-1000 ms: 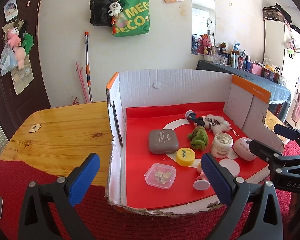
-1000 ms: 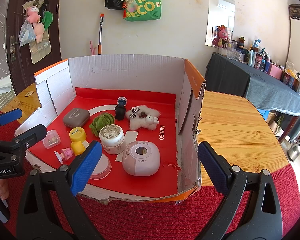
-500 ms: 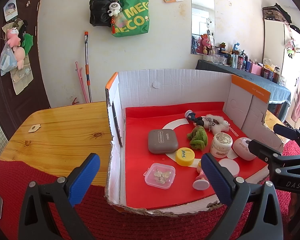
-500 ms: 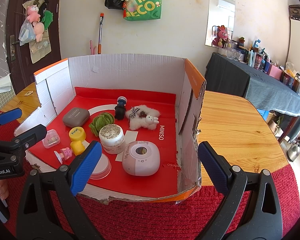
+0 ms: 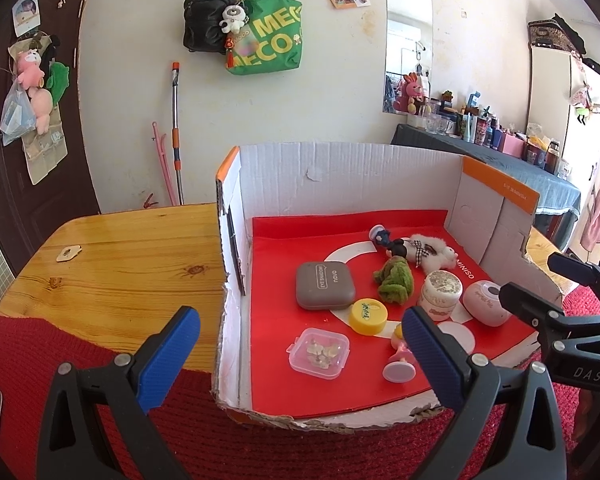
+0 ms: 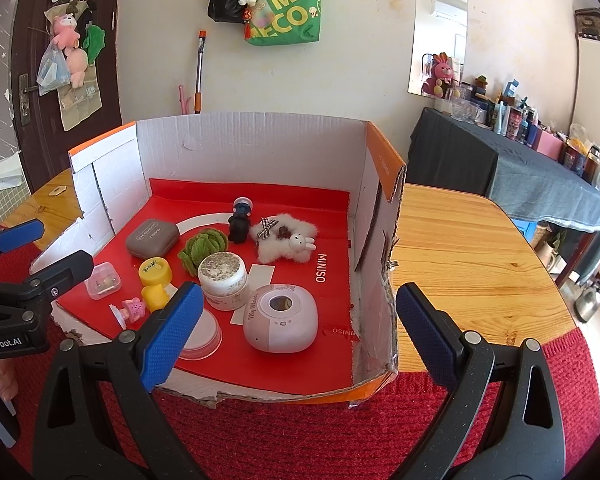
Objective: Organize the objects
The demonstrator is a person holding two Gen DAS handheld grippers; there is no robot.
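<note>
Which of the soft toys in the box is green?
The green plush toy, next to the grey case. The other soft toy is white and fluffy with a checked bow.

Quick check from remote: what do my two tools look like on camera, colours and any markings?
Both match: black plastic clamp-style frames with silver rivets and ribbed blue pads on the fingers. The left tool shows "GenRobot.AI" in white on its body in the right wrist view; the right tool shows "DAS" in the left wrist view. No cables or sleeves visible.

L gripper [image 5: 300,354] jaws wide apart, empty; R gripper [image 6: 300,330] likewise, level w/ it.
</note>
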